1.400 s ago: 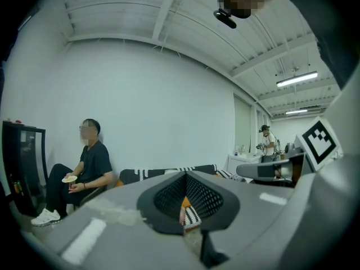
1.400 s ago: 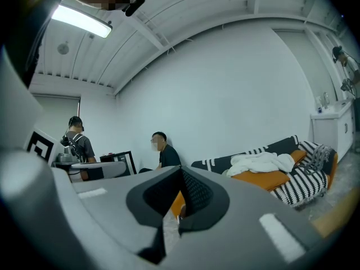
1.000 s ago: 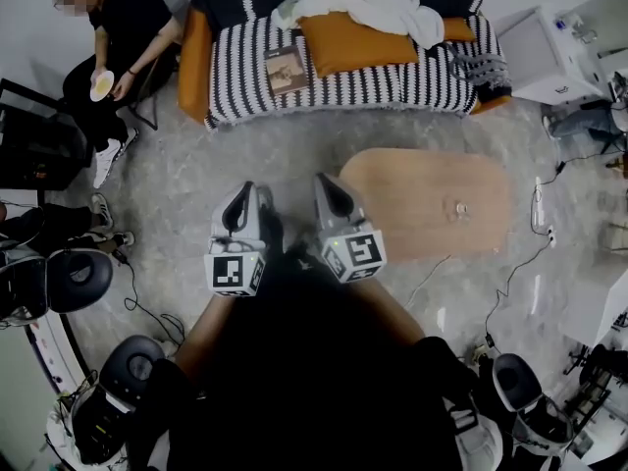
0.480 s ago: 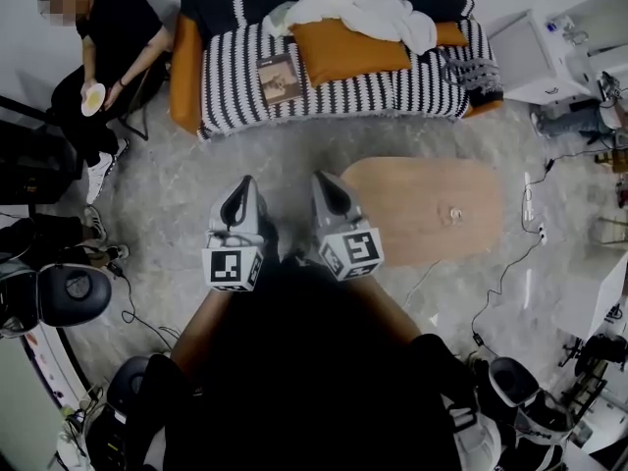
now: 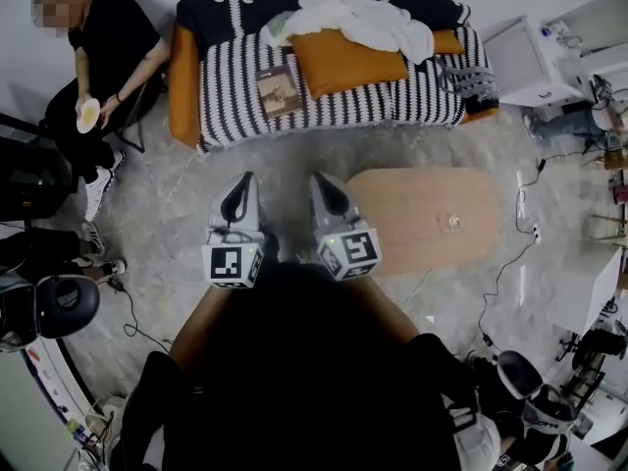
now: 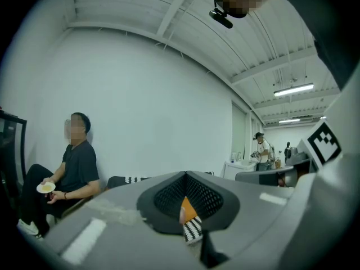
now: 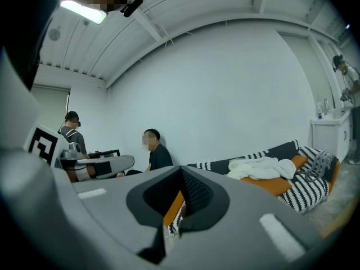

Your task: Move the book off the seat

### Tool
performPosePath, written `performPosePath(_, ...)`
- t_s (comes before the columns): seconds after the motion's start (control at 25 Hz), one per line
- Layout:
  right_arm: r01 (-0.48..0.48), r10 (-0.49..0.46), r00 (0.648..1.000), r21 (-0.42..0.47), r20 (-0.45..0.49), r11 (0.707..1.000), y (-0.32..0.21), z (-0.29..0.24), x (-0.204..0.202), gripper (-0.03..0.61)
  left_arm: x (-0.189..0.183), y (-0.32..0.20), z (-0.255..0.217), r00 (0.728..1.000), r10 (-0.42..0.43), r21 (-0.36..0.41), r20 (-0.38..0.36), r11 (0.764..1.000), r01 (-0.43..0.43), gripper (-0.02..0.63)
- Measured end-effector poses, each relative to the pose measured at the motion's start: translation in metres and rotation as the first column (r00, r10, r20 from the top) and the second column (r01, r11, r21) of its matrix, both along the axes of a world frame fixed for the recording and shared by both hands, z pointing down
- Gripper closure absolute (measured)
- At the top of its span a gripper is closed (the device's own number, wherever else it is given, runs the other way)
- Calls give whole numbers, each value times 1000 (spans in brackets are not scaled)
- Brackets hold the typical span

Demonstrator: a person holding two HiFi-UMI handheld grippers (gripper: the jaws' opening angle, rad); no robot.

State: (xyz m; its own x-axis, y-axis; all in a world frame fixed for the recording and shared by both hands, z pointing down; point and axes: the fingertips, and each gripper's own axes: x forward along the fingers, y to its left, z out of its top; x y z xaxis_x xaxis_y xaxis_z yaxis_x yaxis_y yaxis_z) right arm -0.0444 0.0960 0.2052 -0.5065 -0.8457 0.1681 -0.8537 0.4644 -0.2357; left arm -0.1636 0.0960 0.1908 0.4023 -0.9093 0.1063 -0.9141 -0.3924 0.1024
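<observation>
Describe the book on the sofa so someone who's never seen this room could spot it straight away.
Find the long sofa with the black-and-white striped cover by the wall. The book lies flat on its seat, just left of the orange cushion in the head view. It is the only small, brownish, hard-edged rectangle there, unlike the soft cushion and the white cloth.

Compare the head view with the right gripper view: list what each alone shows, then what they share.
Head view only: the book lying on the striped sofa, and the wooden table. Right gripper view only: the ceiling light and a standing person at left. Both: that sofa, the white blanket, orange cushion, seated person.
</observation>
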Motion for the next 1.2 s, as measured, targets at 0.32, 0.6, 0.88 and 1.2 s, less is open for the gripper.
performPosePath(0.32, -20, 20, 1000, 4, -19, 1000, -31, -4, -24, 571, -26, -32, -1, 1000, 11, 1, -17, 1000, -11, 607)
performPosePath(0.6, -44, 44, 999, 5, -22, 999, -59, -4, -49, 571, -54, -59, 4, 999, 23, -6, -24, 1000, -23, 607)
performPosePath(0.88, -77, 77, 996, 6, -43, 997, -83, -5, -75, 571, -80, -83, 2, 997, 58, -10, -41, 998, -59, 607)
performPosePath(1.2, -112, 112, 992, -2, -64, 994, -97, 4, -89, 571, -98, -100, 11, 995, 90, -17, -46, 996, -91, 607)
